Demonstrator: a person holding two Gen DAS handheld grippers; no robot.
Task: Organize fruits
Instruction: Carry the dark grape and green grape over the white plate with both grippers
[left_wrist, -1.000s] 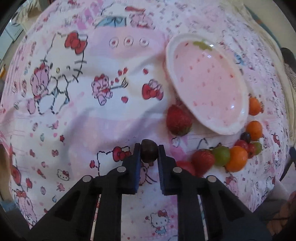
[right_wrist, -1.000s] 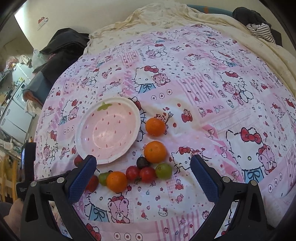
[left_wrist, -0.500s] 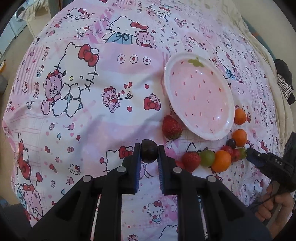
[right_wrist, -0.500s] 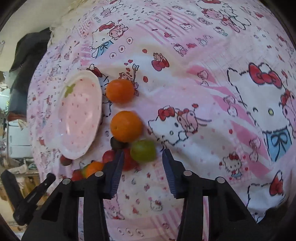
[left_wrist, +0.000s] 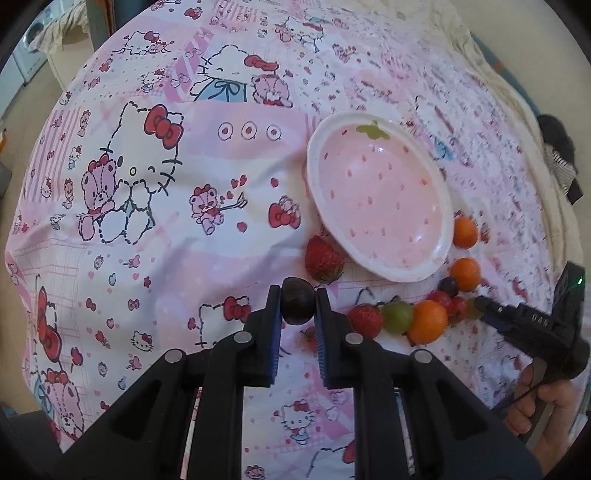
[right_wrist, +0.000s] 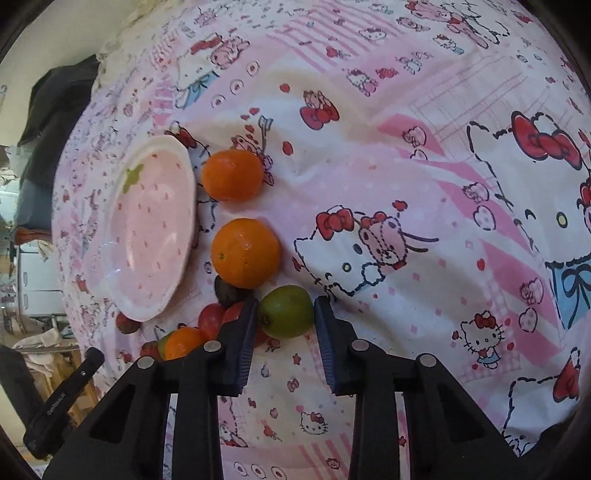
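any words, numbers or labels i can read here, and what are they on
"0A8", roughly; small white characters on the side of the right hand-held gripper, seen upside down from the left wrist camera.
White lettering on the left hand-held gripper's black side bar: too blurred to read.
The bedsheet print shows only cartoons.

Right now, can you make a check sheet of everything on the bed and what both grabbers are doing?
Surface: cartoon-cat bedsheet, pink and white, slightly wrinkled.
Job's things: pink strawberry plate, nothing on it. Beside it on the sheet: strawberries, oranges, red and dark grapes, green fruit.
Clutter: dark clothes at the bed's far edge.
Grippers: left gripper has its jaws shut on a dark grape, lifted above the sheet. Right gripper has its jaws open on either side of the green fruit, a gap showing on one side.
Cables: nothing seen.
Surroundings: cream blanket, white appliances off to the side.
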